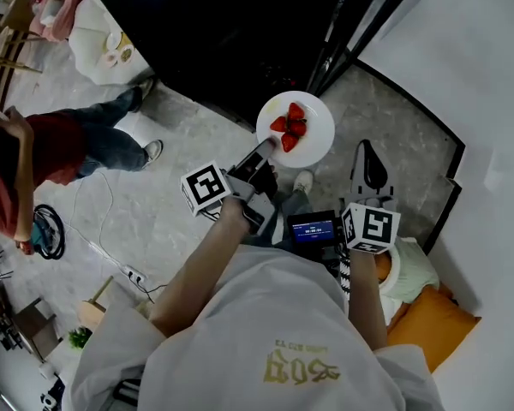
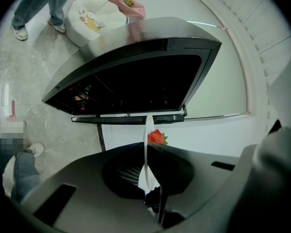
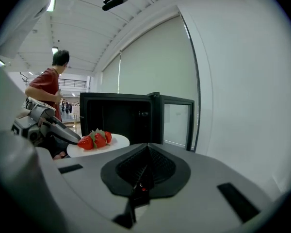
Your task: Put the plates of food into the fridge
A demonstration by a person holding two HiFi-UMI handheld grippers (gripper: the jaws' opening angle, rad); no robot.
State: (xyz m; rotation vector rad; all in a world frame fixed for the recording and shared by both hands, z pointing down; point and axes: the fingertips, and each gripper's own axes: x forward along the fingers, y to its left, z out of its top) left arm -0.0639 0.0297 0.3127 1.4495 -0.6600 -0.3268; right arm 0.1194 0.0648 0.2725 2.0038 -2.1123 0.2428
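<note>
Plate (image 1: 315, 135) of strawberries (image 1: 290, 128) pinched at its rim between fingers of left gripper (image 1: 263, 150), held before black fridge (image 1: 214, 32), fingers of right gripper (image 3: 146, 150) pressed together, empty

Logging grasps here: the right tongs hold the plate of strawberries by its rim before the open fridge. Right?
No: the left tongs hold the plate of strawberries by its rim before the open fridge, as the head view shows. The right tongs are shut and empty.

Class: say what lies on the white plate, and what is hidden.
Red strawberries lie on the white plate, whose rim the left gripper clamps. The rim part between the jaws is covered.
</note>
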